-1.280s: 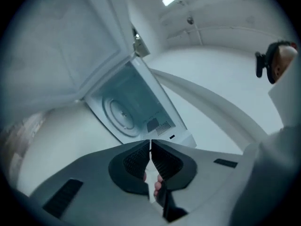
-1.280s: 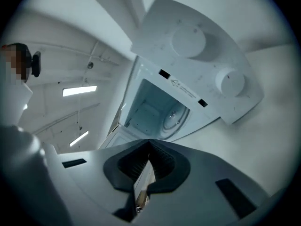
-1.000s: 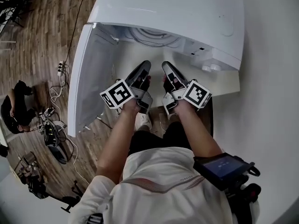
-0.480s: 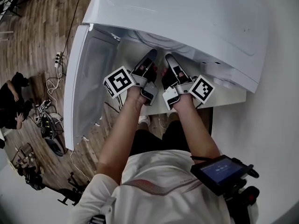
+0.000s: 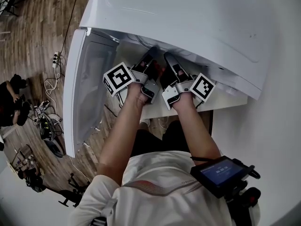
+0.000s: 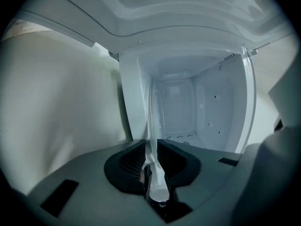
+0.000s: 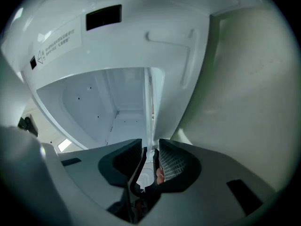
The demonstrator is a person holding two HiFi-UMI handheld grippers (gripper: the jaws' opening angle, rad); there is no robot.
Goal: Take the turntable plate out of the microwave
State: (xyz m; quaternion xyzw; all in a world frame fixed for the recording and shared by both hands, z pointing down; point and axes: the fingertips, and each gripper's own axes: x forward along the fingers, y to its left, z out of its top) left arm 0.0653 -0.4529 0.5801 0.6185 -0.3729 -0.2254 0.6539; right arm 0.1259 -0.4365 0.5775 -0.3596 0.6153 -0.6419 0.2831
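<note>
The white microwave (image 5: 188, 13) stands with its door (image 5: 89, 88) swung open to the left. Both grippers reach side by side into its cavity. In the head view the microwave's top hides the turntable plate. In the left gripper view the clear glass plate (image 6: 150, 121) shows edge-on, and my left gripper (image 6: 151, 147) has just been closing with the rim between its pads, which now press on it. In the right gripper view the same plate (image 7: 148, 107) runs between the jaws of my right gripper (image 7: 150, 147), which is shut on the rim. From above, the left gripper (image 5: 153, 55) and right gripper (image 5: 168, 58) sit close together.
The microwave sits on a white table (image 5: 225, 100) beside a white wall. The open door blocks the left side. Cables, a power strip (image 5: 56, 60) and a seated person (image 5: 11, 102) are on the wooden floor at left. A small screen device (image 5: 221, 171) hangs at my chest.
Both grippers have moved deeper into the microwave cavity. The plate, visible inside a second ago, is now hidden under the microwave's top in the head view.
</note>
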